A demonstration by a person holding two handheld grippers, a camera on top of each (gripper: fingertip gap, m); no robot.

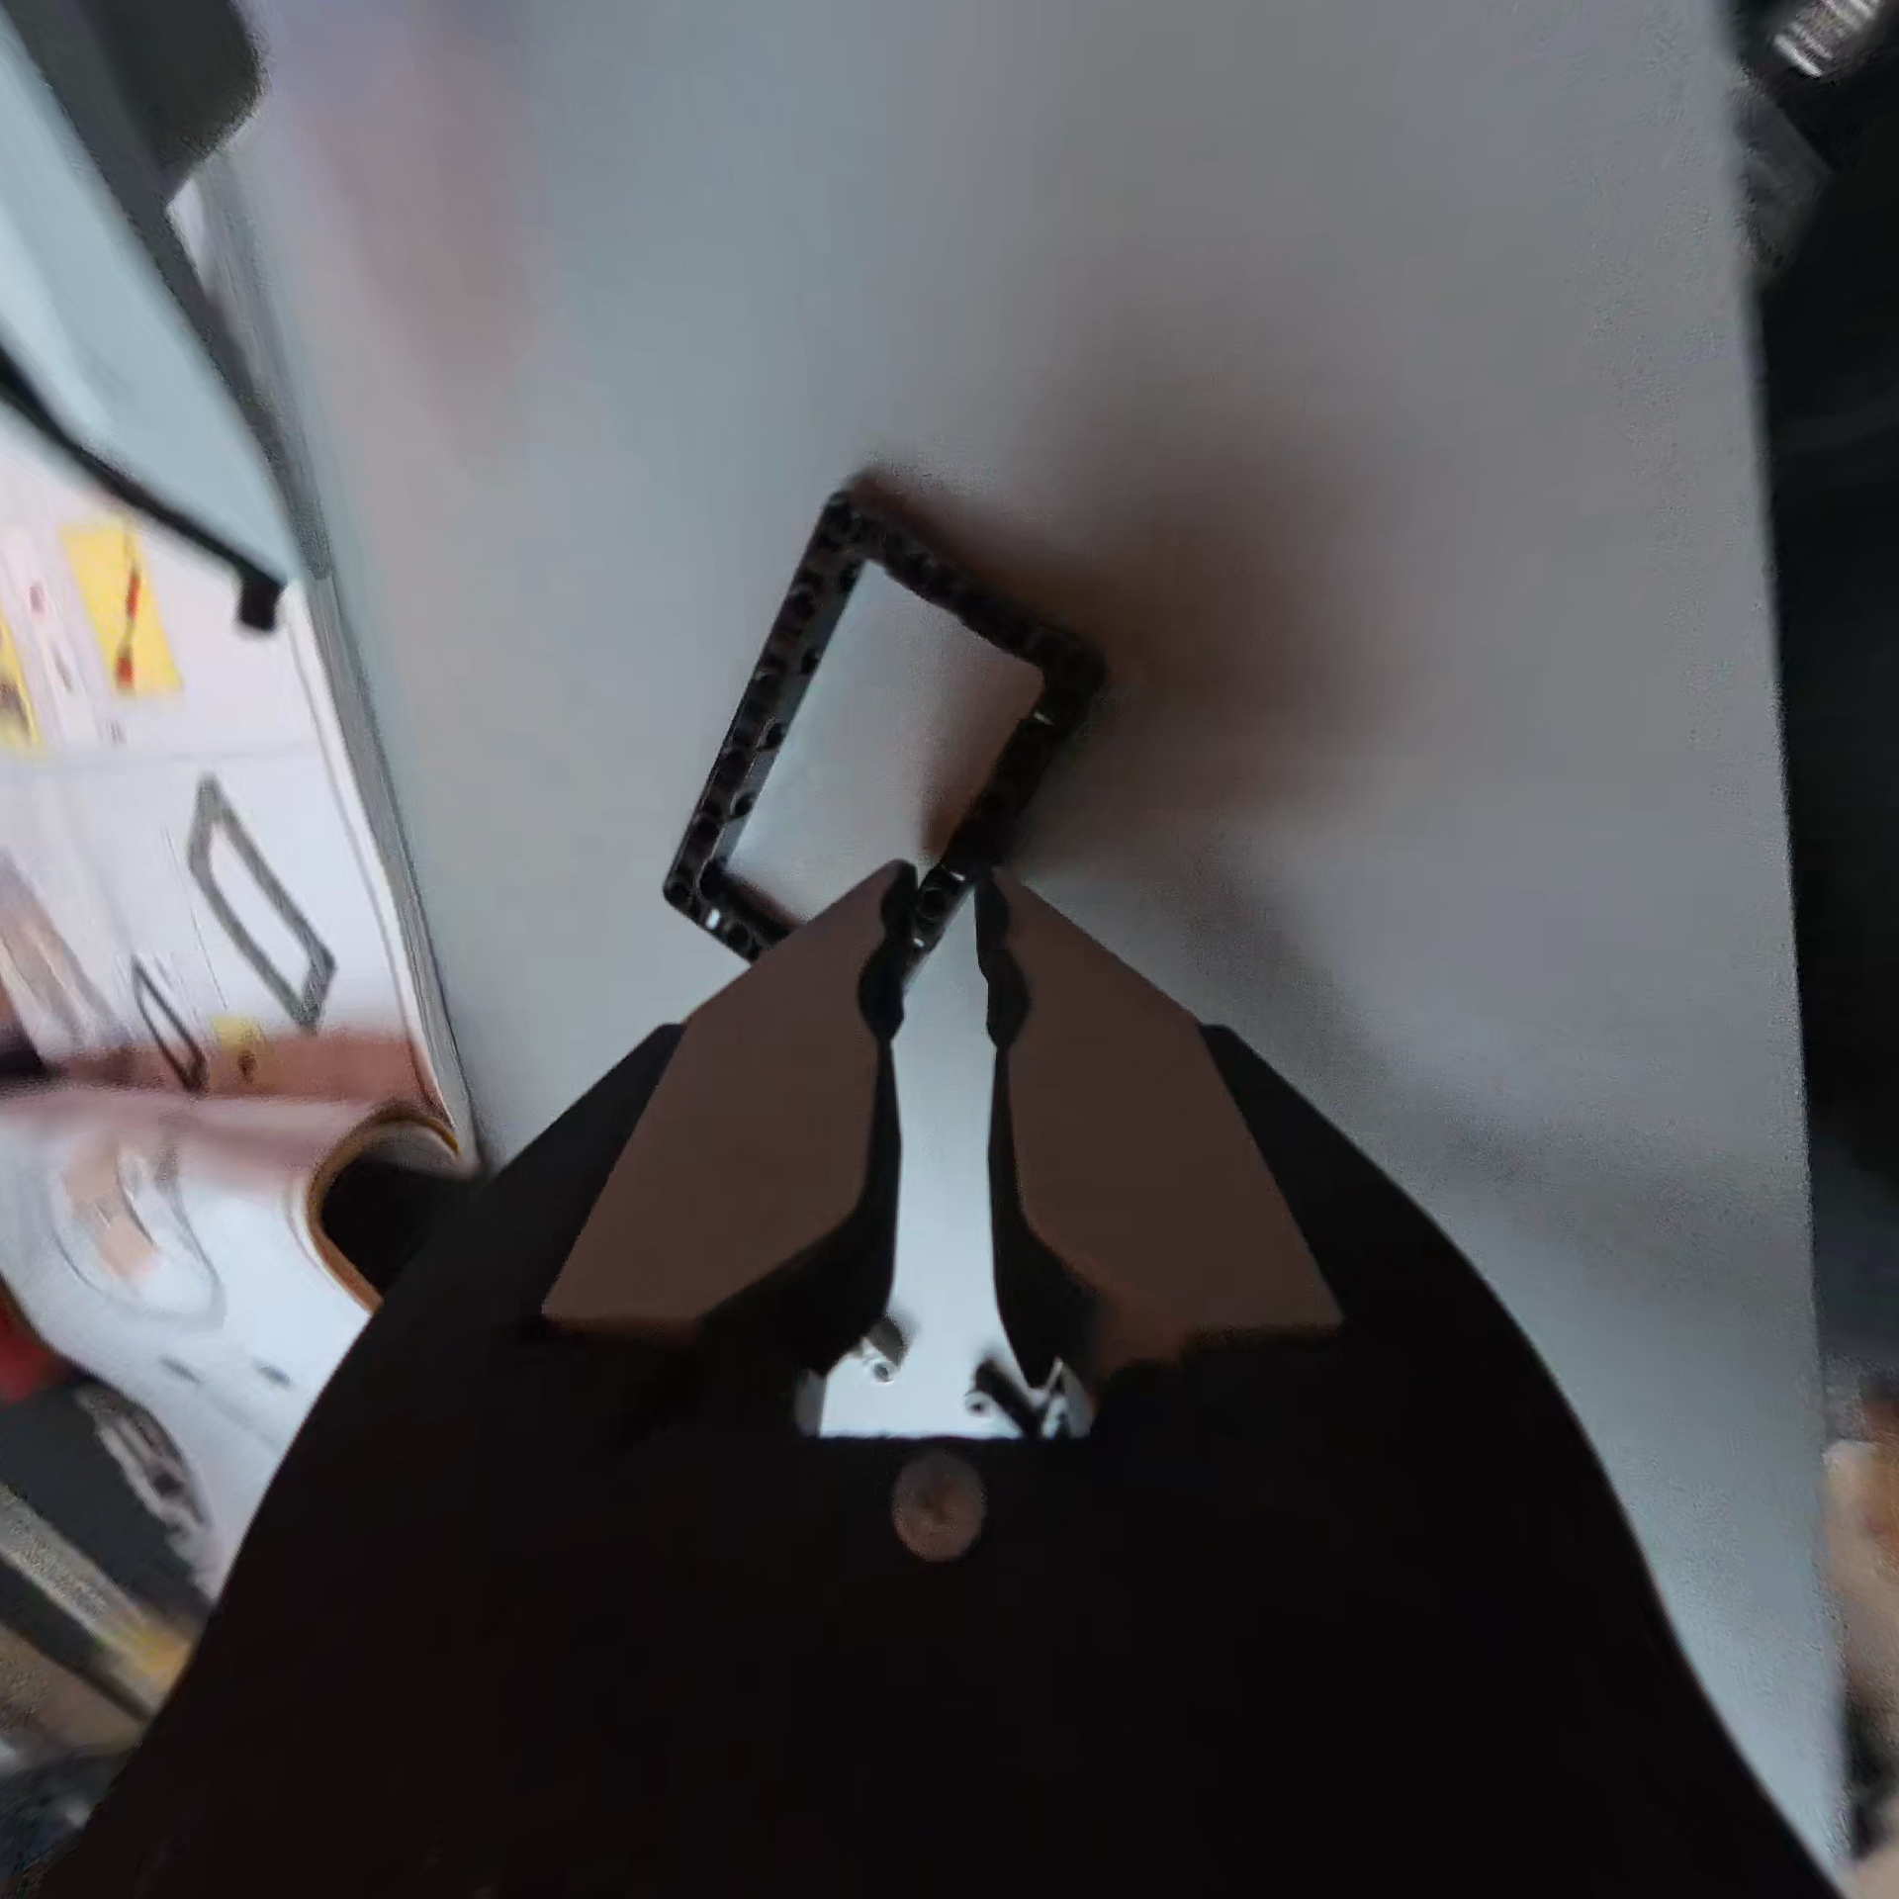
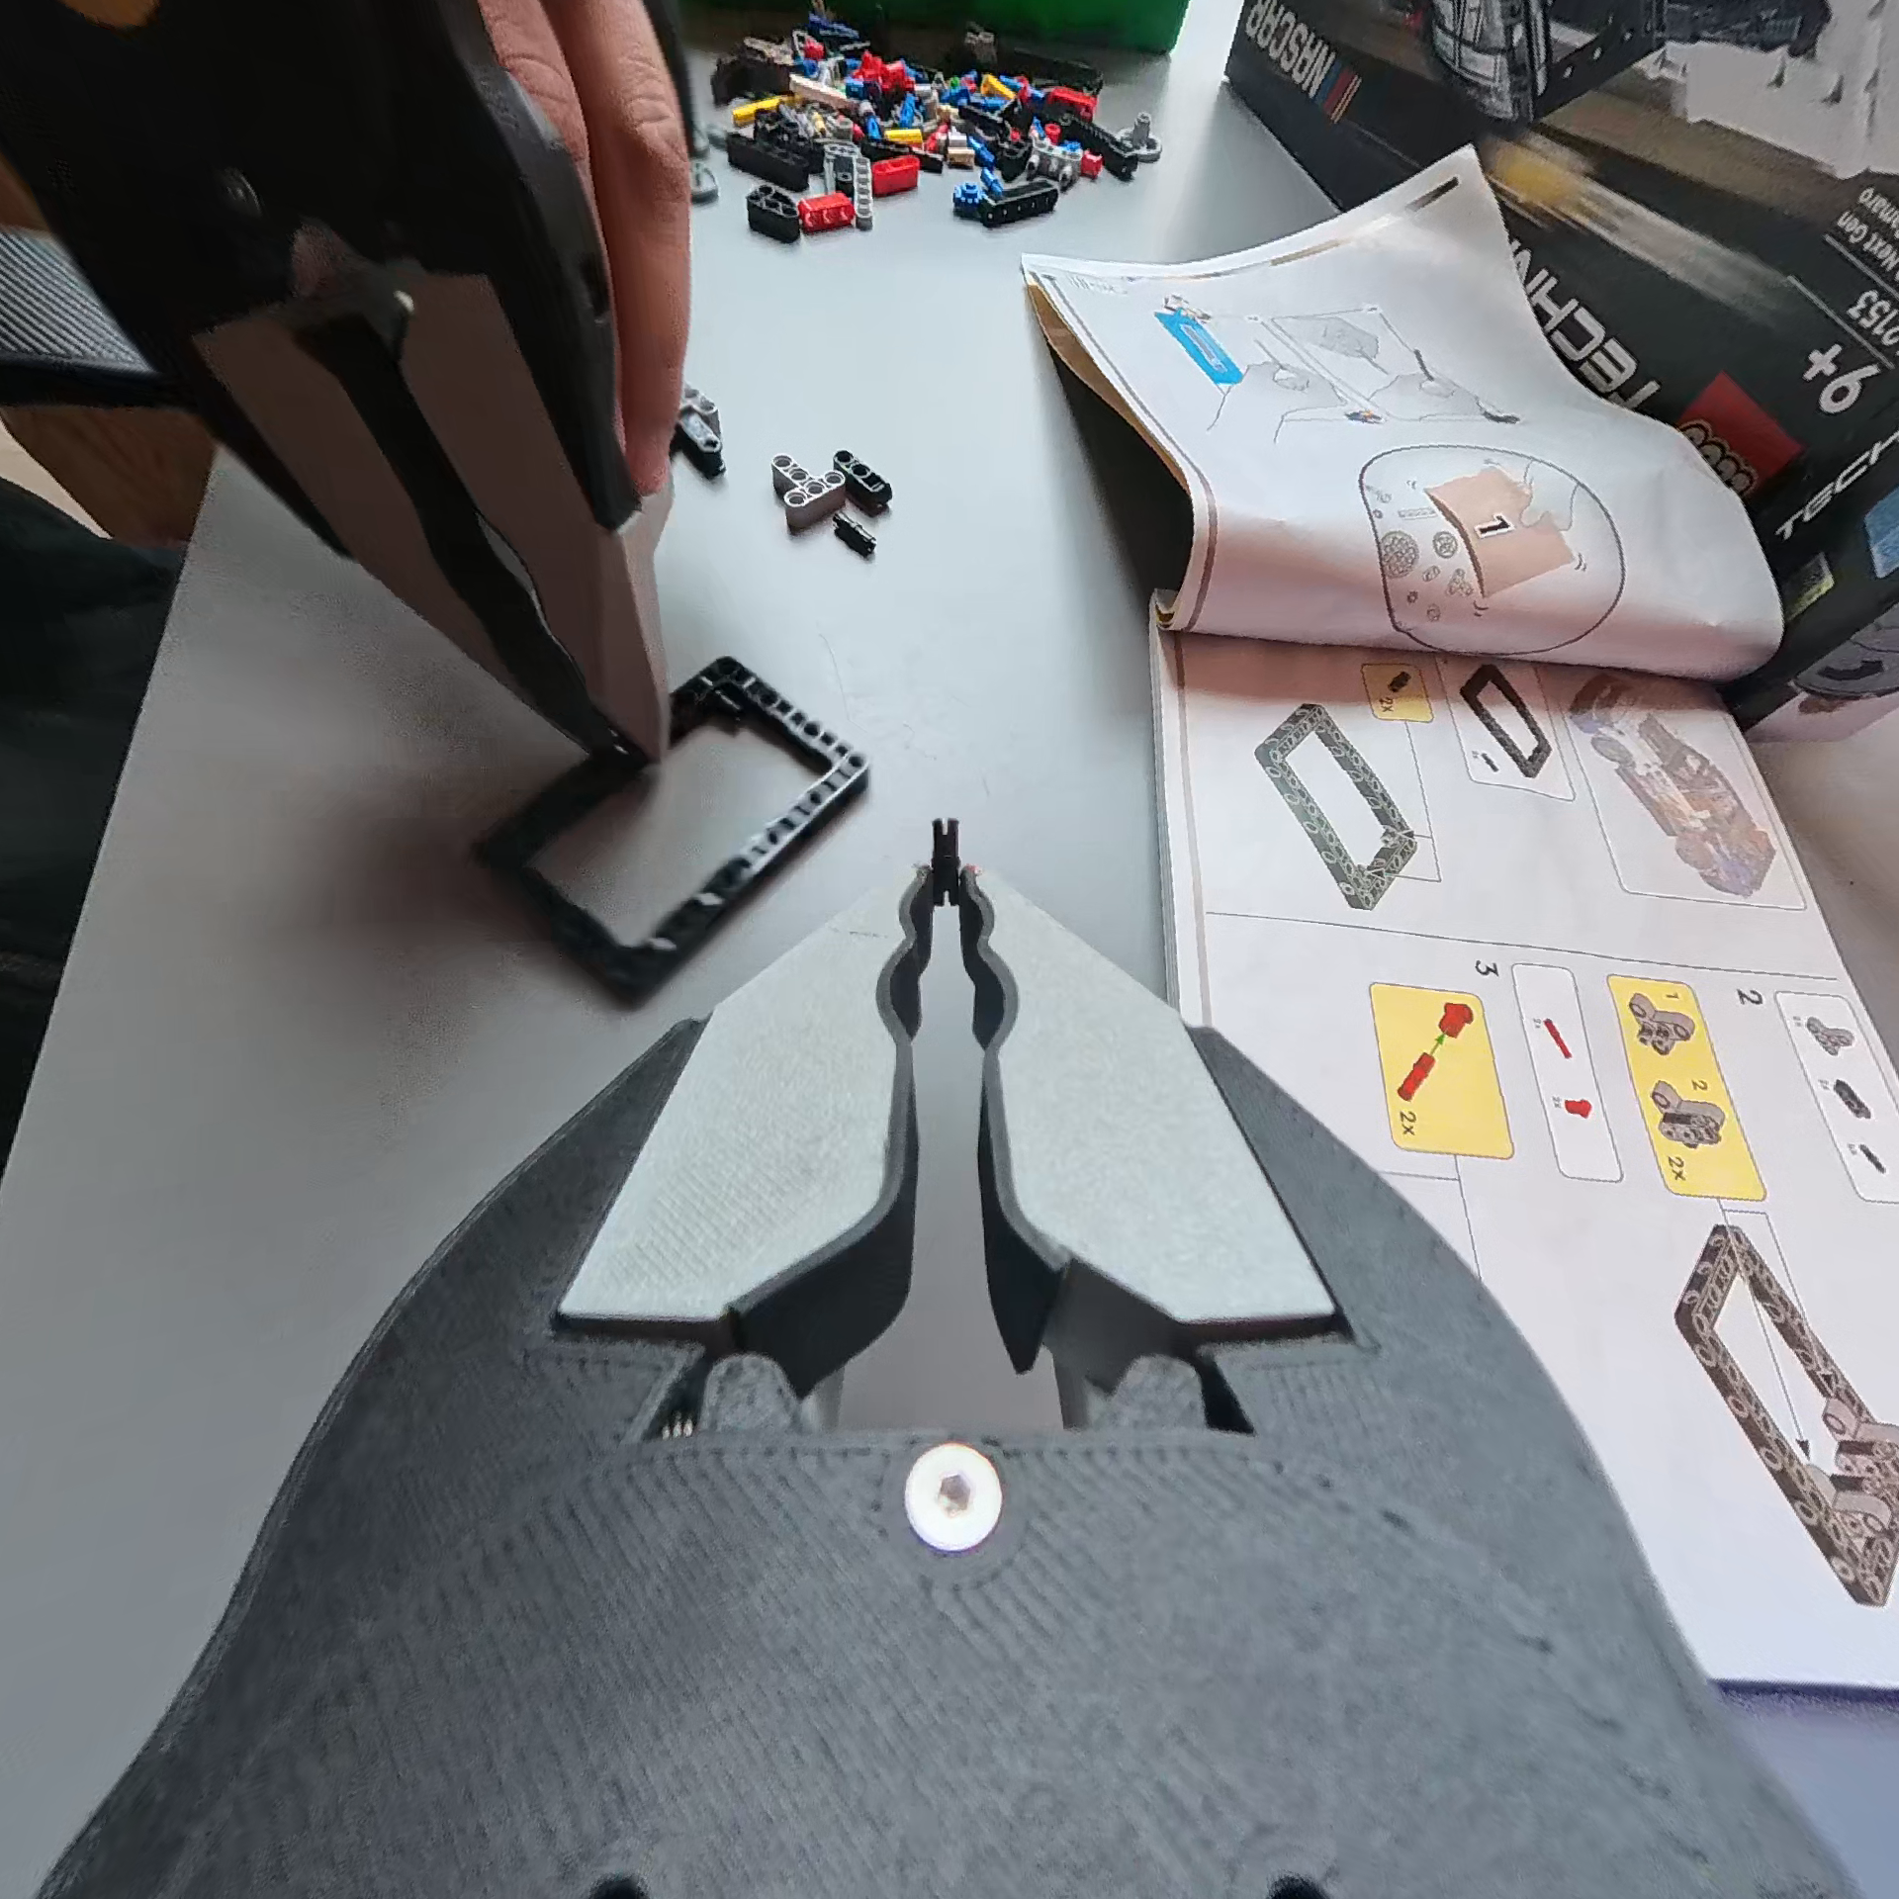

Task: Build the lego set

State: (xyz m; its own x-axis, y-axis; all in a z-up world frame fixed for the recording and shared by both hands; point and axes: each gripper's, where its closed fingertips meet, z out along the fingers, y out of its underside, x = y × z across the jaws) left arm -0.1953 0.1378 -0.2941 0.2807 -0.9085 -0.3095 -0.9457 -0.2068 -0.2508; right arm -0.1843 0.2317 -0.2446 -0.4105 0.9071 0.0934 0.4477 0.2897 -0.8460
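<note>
A black rectangular lego frame (image 1: pixel 760 719) lies flat on the grey table. My left gripper (image 1: pixel 943 896) is shut on one long side of the frame, near its corner. In the right wrist view the frame (image 2: pixel 750 873) sits at centre left, with the left gripper (image 2: pixel 632 745) coming down onto its far corner from above. My right gripper (image 2: pixel 945 886) is shut on a small black pin (image 2: pixel 945 848), which sticks out past the fingertips. It hovers just right of the frame, apart from it.
An open instruction booklet (image 2: pixel 1439 925) lies to the right, with the set's box (image 2: pixel 1696 206) behind it. A pile of several loose pieces (image 2: pixel 925 123) sits at the far end. A few small grey and black pieces (image 2: pixel 822 488) lie beyond the frame. A hand (image 2: pixel 617 206) holds the left gripper. About 11 cm separates my left fingertips from my right.
</note>
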